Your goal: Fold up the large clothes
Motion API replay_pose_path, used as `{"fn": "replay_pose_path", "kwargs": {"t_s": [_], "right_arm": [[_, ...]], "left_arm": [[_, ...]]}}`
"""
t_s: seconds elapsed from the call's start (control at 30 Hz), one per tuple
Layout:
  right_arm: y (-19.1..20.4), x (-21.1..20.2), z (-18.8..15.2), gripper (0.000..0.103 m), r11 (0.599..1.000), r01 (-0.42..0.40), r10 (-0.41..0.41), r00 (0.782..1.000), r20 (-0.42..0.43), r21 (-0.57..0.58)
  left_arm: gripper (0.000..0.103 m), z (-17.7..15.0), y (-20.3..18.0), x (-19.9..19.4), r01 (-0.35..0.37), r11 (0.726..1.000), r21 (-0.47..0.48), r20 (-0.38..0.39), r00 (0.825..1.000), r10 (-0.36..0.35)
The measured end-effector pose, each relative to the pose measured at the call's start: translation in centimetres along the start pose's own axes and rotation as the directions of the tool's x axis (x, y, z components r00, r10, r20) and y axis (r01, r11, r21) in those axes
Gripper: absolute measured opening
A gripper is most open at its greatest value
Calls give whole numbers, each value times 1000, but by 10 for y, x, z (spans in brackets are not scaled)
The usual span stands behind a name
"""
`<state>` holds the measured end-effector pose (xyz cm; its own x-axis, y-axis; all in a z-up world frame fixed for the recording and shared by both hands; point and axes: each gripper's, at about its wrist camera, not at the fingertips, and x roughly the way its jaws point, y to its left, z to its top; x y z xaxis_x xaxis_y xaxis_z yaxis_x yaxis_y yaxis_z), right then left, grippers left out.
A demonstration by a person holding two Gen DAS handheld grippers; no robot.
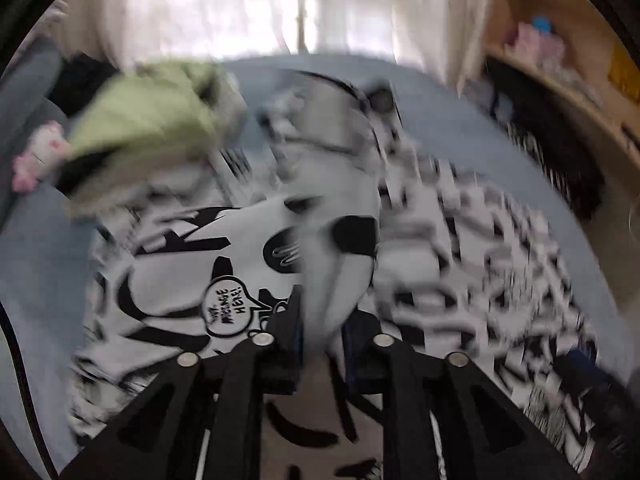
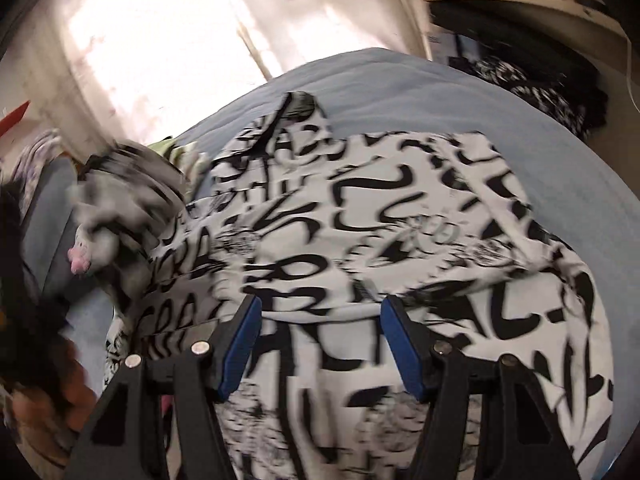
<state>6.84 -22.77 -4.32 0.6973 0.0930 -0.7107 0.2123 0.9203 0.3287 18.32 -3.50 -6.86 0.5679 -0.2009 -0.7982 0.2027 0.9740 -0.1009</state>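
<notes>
Cloth, soft, crumpled, black-on-white lettering

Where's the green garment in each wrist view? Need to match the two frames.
Left wrist: green garment at upper left, blurred, lying on the blue bed beyond the printed shirt.
Right wrist: only a sliver of it shows, left of centre, just past the shirt's far left edge.
Shared landmark: the small pink toy at the left edge of both views.
</notes>
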Motion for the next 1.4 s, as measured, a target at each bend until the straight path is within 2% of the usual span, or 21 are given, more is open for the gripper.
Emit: {"fn": "replay_pose_path", "kwargs": {"t_s": [0.07, 0.17, 0.3, 0.37, 0.53, 0.7, 0.83, 1.0, 1.2, 1.23, 1.27, 1.3, 1.33, 1.4], "right_arm": [[-11, 3, 1, 62, 1000, 2, -2, 1000, -7, 12], [-17, 6, -1, 62, 1000, -5, 5, 1000, -17, 15], [-12, 12, -3, 62, 1000, -24, 25, 999, -37, 7], [-4, 15, -5, 62, 999, -46, 45, 998, -52, -7], [15, 21, 0, 62, 995, -93, 90, 992, -91, -31], [20, 41, 28, 62, 987, -157, 158, 976, -149, 15], [21, 73, 44, 62, 991, -130, 130, 974, -187, 13], [18, 126, 56, 62, 988, -146, 156, 950, -270, 54], [22, 173, 54, 61, 989, -142, 150, 929, -338, 48], [25, 174, 53, 54, 989, -144, 147, 932, -330, 33], [27, 175, 52, 36, 988, -154, 152, 933, -328, 19], [29, 177, 52, 26, 985, -175, 168, 928, -334, 9], [33, 179, 50, 23, 979, -204, 190, 919, -345, -2], [39, 174, 52, 18, 979, -192, 162, 933, -322, -63]], "left_arm": [[25, -11, 4, 16, 36, 999, -18, -65, 997, -37], [33, -22, 13, 12, 72, 997, -31, -81, 994, -74], [56, -24, 23, -16, 55, 998, -14, -1, 998, -56], [59, -24, 32, -32, 51, 998, -22, 33, 998, -50], [60, -22, 72, -54, 44, 995, -91, 51, 998, -40], [60, -25, 122, -55, -39, 987, -156, 40, 998, 45], [60, -25, 166, -48, -51, 967, -248, 29, 998, 60], [60, -21, 220, -39, -87, 934, -346, 27, 994, 102], [60, -18, 265, -11, -97, 901, -422, -15, 995, 101], [60, -19, 270, -5, -95, 897, -432, -24, 995, 94], [60, -19, 272, 1, -91, 894, -440, -35, 996, 84], [60, -18, 276, 10, -89, 888, -451, -52, 996, 73], [60, -19, 277, 16, -88, 887, -454, -62, 996, 68], [60, -17, 276, 28, -94, 889, -448, -79, 995, 65]]}}
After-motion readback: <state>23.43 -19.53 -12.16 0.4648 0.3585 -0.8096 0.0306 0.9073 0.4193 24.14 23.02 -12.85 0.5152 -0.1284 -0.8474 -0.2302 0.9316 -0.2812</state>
